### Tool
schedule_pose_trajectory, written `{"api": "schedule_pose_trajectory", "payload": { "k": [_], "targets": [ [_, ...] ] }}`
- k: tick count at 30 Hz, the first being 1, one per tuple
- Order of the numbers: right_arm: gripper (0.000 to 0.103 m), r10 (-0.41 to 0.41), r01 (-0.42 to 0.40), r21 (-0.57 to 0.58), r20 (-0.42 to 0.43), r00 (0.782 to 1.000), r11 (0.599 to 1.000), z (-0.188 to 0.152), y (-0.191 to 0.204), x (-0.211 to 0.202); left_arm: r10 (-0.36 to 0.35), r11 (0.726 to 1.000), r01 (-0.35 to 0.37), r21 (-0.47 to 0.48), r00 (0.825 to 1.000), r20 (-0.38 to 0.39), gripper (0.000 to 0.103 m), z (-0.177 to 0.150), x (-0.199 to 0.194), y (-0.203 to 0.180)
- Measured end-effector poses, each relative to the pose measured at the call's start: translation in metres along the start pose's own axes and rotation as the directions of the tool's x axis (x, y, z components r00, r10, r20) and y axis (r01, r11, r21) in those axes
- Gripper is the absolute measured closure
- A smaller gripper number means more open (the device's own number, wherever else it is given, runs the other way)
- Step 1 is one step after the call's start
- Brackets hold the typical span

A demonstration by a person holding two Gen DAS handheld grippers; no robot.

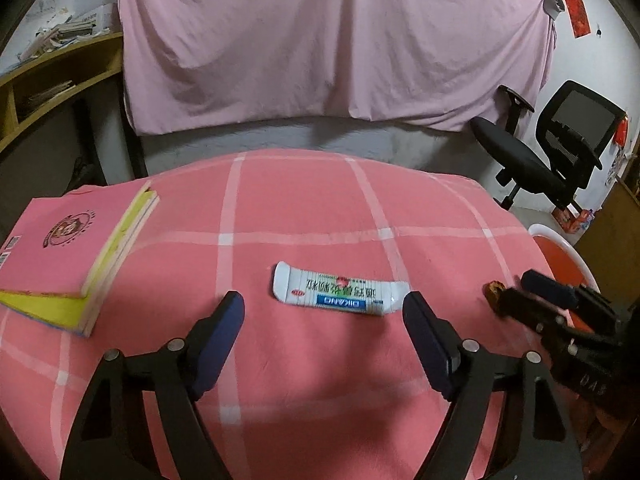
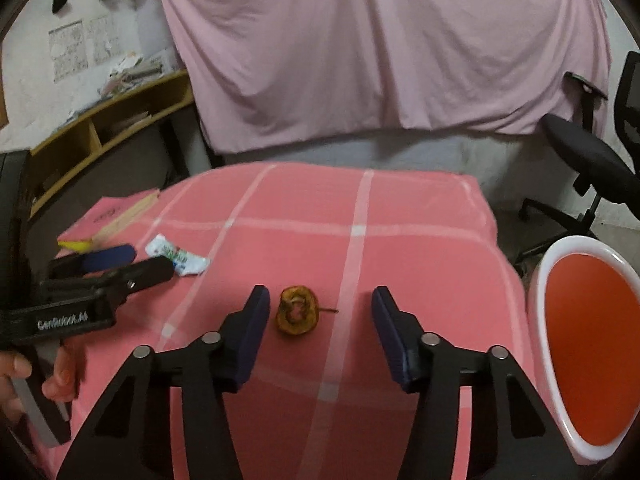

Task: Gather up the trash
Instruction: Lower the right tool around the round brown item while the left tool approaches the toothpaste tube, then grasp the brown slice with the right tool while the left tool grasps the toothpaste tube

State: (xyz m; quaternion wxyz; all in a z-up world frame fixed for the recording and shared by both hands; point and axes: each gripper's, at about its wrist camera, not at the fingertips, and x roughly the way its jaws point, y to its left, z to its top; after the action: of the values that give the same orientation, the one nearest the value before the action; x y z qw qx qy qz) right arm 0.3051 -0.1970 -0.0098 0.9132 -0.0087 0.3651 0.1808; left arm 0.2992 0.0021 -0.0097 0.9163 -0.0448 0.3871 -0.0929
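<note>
A flattened white tube (image 1: 340, 290) with green and blue print lies on the pink checked tablecloth (image 1: 304, 208). My left gripper (image 1: 324, 304) is open, its fingertips standing either side of the tube's near edge without touching it. A brown, shrivelled apple core (image 2: 298, 311) with a stem lies between the fingers of my open right gripper (image 2: 320, 296), closer to the left finger, and neither pad presses on it. In the left wrist view the right gripper (image 1: 516, 292) shows at the right edge beside the core (image 1: 493, 290). The right wrist view shows the left gripper (image 2: 140, 262) by the tube (image 2: 176, 256).
A white bin (image 2: 544, 280) with an orange inside stands off the table's right edge, its rim (image 1: 560, 240) also seen from the left. A pink book (image 1: 60, 236) lies at the table's left. A black office chair (image 2: 580, 152), a wooden shelf (image 1: 60, 72) and a hanging pink sheet (image 1: 320, 40) stand behind.
</note>
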Motion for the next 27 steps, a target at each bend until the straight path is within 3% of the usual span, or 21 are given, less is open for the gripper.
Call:
{"api": "schedule_pose_trajectory", "payload": {
  "k": [6, 11, 20, 27],
  "targets": [
    [0.071, 0.004, -0.005, -0.023, -0.046, 0.999, 1.000, 0.000, 0.003, 0.006, -0.009, 0.999, 0.011, 0.047, 0.999, -0.052, 0.027, 0.012, 0.016, -0.008],
    [0.071, 0.012, -0.014, -0.048, -0.053, 0.999, 0.999, 0.000, 0.006, 0.007, 0.029, 0.992, -0.021, 0.123, 0.998, -0.059, 0.040, 0.007, 0.024, -0.023],
    [0.072, 0.031, -0.033, -0.031, -0.051, 0.998, 0.999, 0.002, 0.000, 0.006, 0.038, 0.993, -0.036, 0.113, 0.999, -0.022, 0.058, -0.001, 0.020, -0.022],
    [0.072, 0.032, -0.033, -0.026, -0.045, 0.998, 0.999, 0.004, 0.002, 0.006, 0.037, 0.993, -0.041, 0.113, 0.999, 0.040, 0.081, -0.010, 0.003, -0.024]
  ]
}}
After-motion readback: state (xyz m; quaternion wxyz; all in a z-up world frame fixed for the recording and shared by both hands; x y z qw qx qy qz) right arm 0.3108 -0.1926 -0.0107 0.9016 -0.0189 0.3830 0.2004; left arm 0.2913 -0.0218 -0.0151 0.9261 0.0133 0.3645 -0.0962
